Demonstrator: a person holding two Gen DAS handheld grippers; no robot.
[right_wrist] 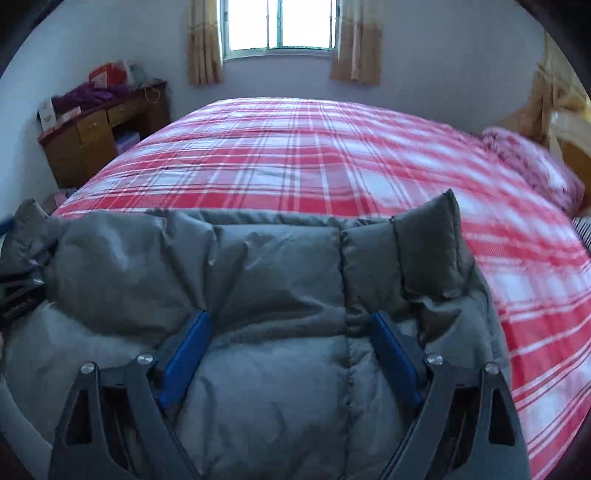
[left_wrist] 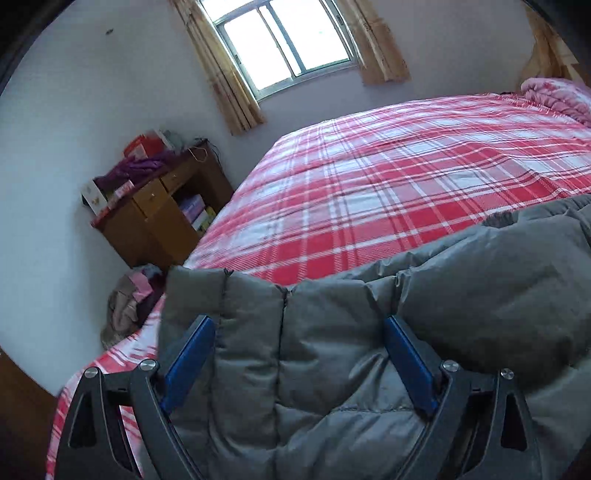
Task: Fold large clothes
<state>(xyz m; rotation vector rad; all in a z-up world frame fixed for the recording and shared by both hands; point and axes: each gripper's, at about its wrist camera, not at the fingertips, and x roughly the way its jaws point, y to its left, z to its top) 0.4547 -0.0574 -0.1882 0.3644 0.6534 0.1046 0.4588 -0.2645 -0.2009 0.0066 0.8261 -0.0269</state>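
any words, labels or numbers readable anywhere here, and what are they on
None can be read.
White box with an orange butterfly-like mark on the brown wooden desk: print too small.
Red box at the desk's back: blurred.
Boxes in the desk's open shelf: blurred.
Grey quilted puffer jacket: no label visible.

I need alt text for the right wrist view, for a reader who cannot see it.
The open right gripper is over a grey padded coat that lies on a bed with a red plaid cover. Behind are a window with curtains and a cluttered wooden desk on the left.
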